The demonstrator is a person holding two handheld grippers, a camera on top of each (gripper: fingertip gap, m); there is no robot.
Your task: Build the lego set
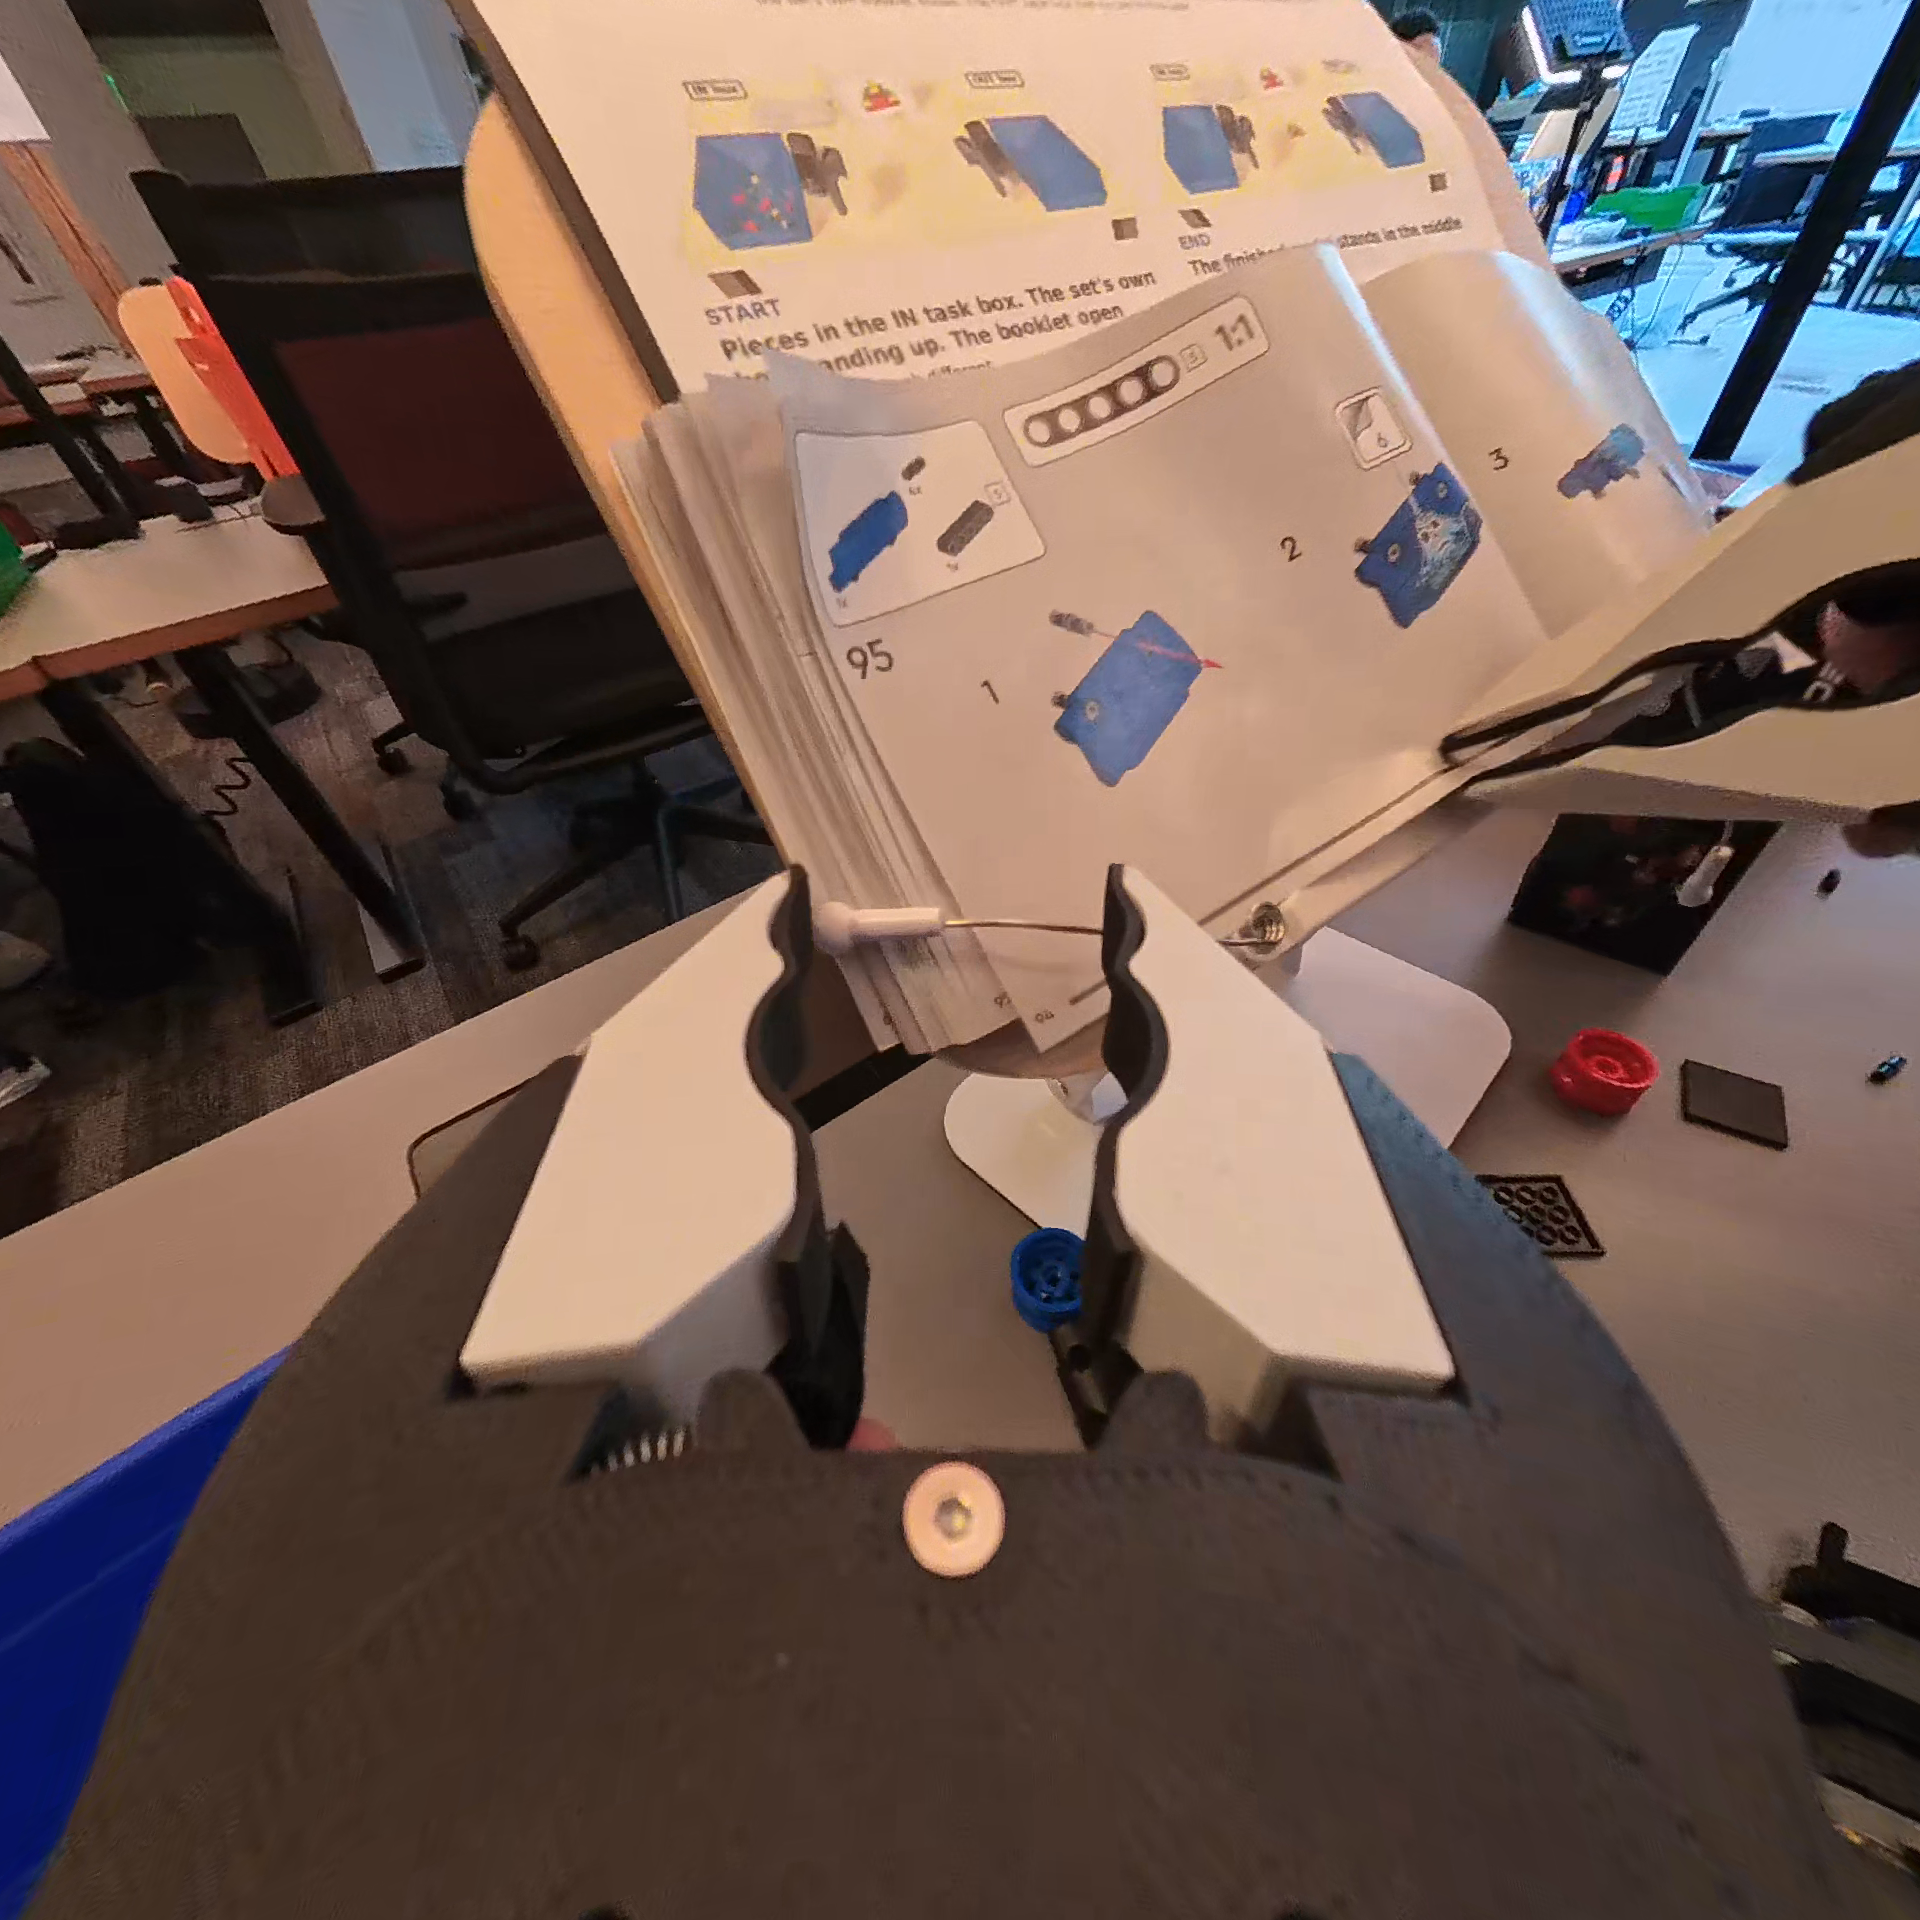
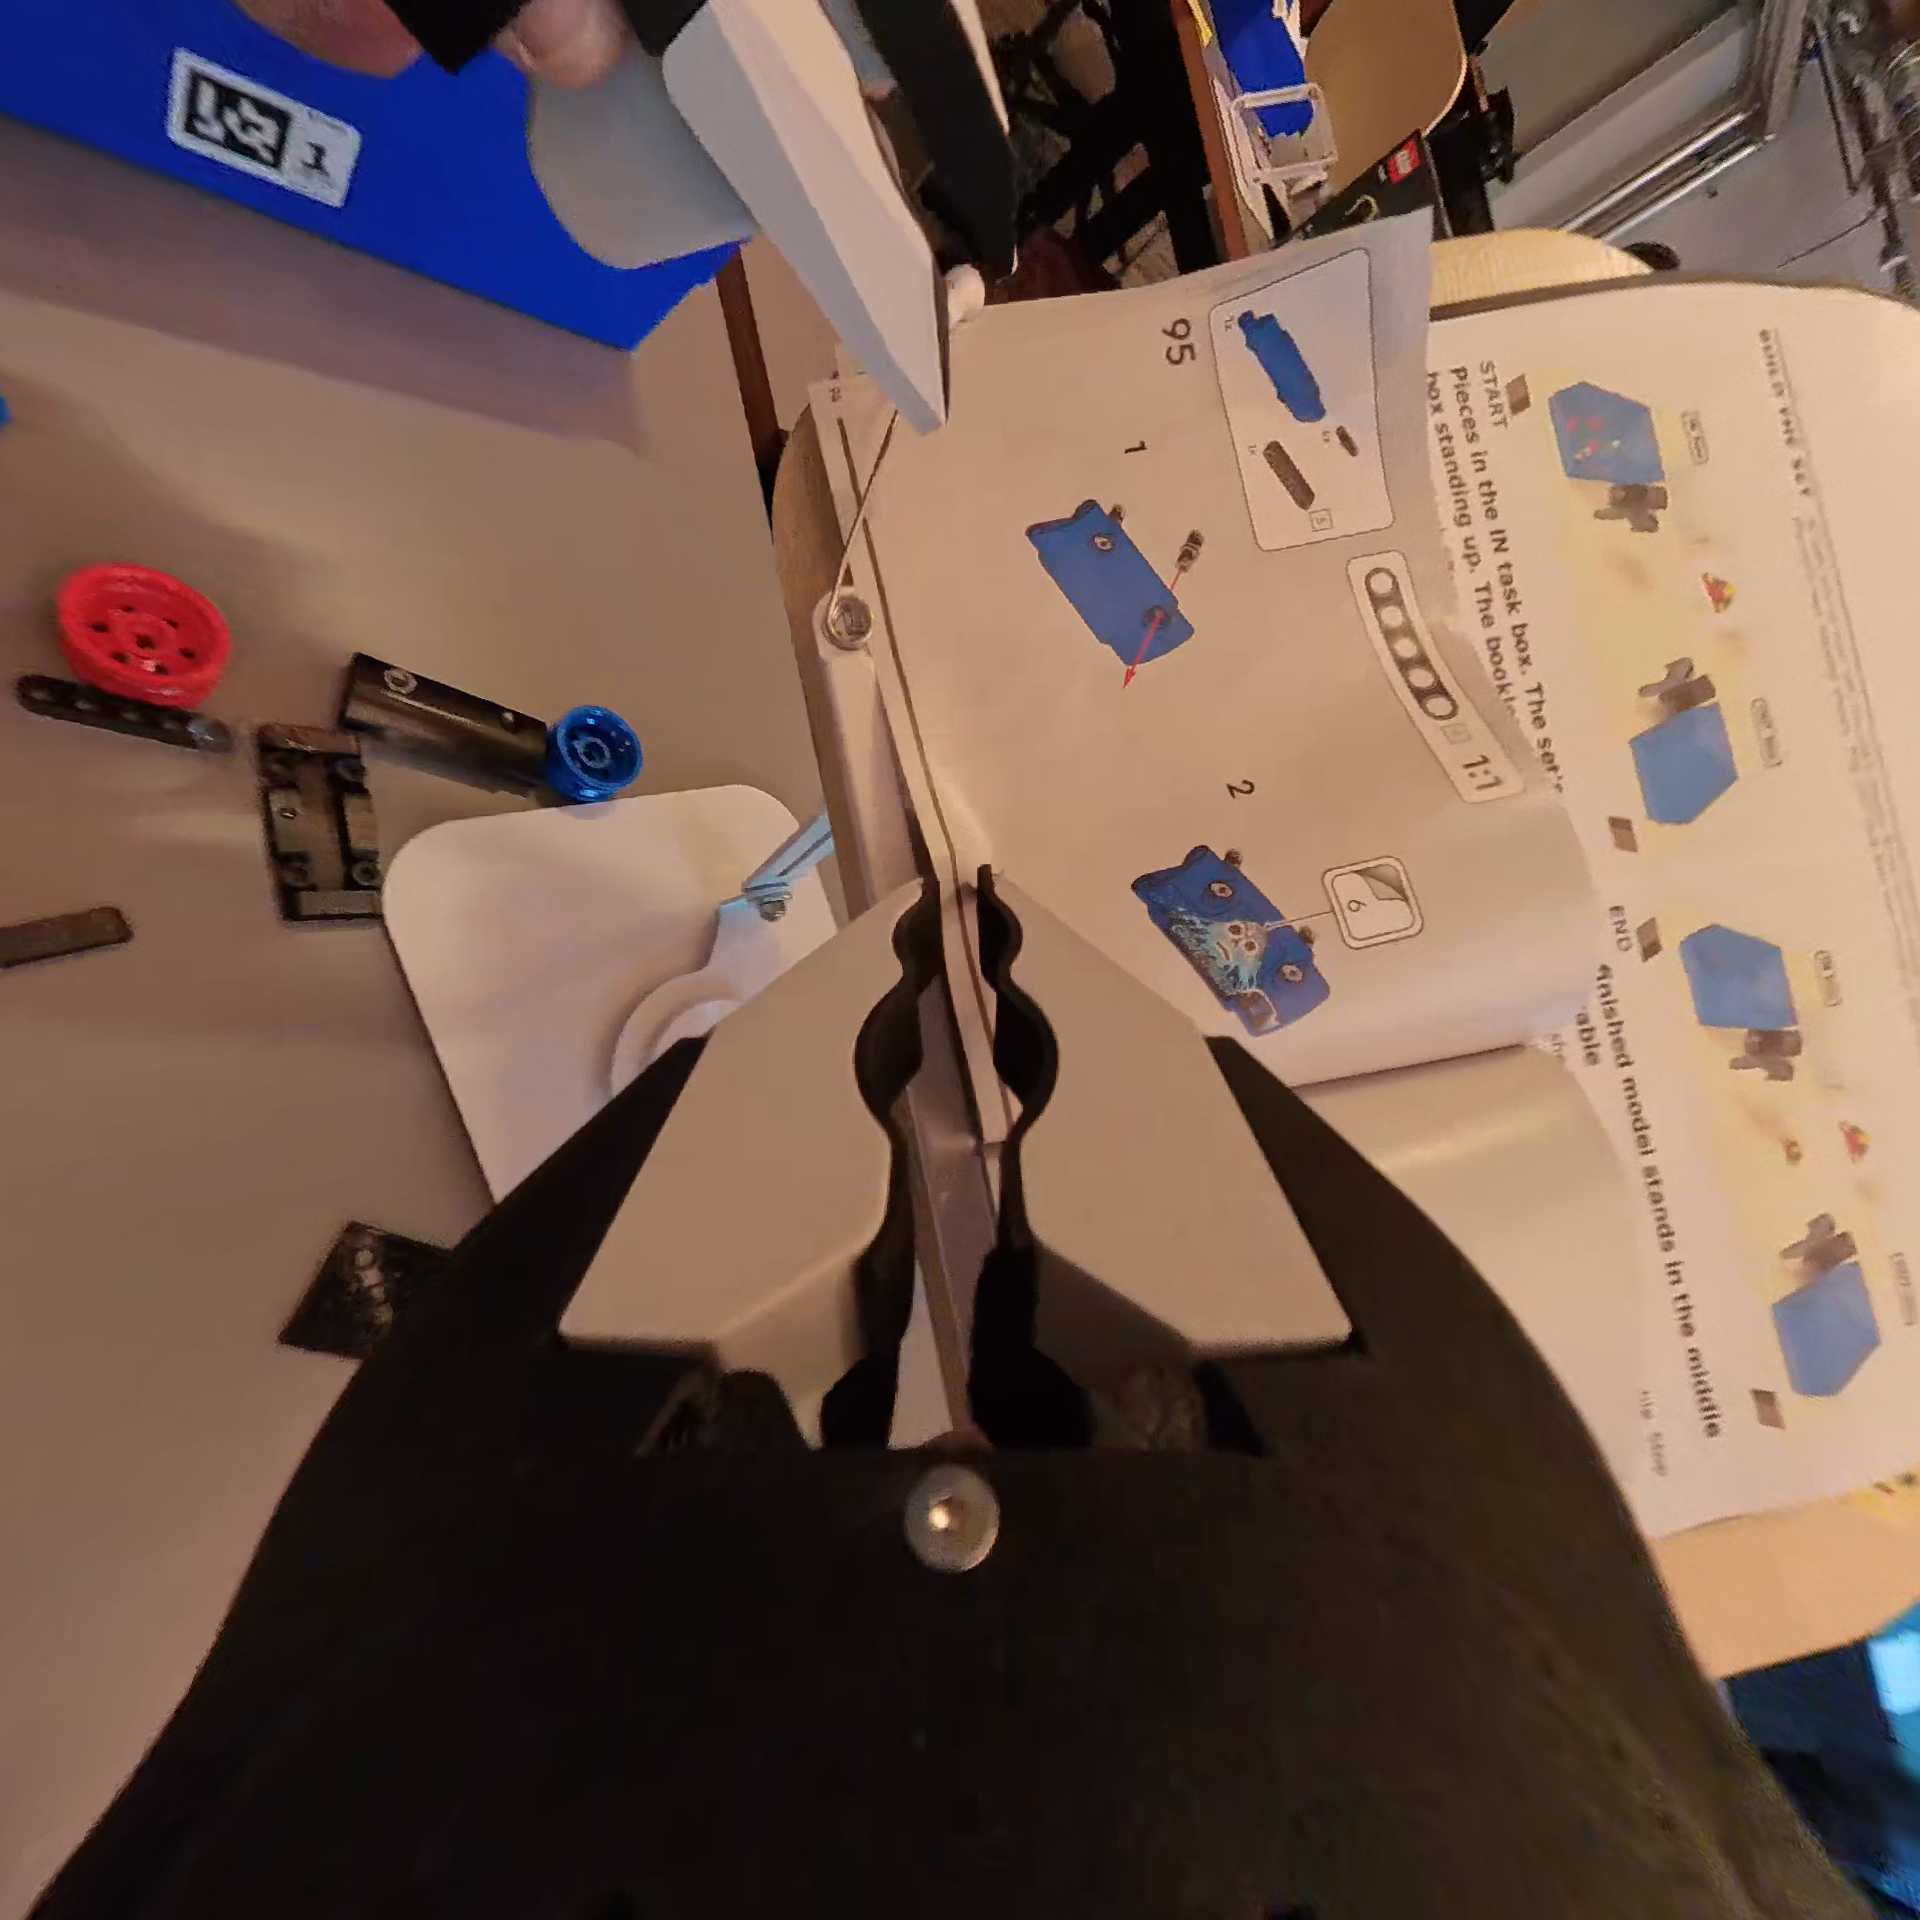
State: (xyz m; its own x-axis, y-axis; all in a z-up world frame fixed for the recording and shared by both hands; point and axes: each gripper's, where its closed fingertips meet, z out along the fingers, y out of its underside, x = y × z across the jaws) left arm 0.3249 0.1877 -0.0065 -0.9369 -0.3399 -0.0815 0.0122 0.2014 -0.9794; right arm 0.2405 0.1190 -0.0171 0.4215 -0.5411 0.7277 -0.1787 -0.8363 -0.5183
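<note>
**Both claws at the instruction booklet on its stand**

Left claw (image 1: 951, 914) stands wide, nothing between its fingers, low centre of the left wrist view, just in front of the booklet (image 1: 1143, 623) propped on a white stand (image 1: 1434, 1029). A wire page holder (image 1: 997, 923) crosses the gap at the fingertips. Right claw (image 2: 958, 883), centre of the right wrist view, is nearly closed, pinching the lower edge of the booklet page (image 2: 1195, 675). On the grey surface (image 2: 364, 468): red wheel (image 2: 142, 634) at left, blue wheel (image 2: 592, 753) touching a black block (image 2: 442, 717), black plate (image 2: 317, 821) just below. Blue box (image 2: 447, 156) upper left. Printed sheet (image 2: 1714, 831) stands behind the booklet.
</note>
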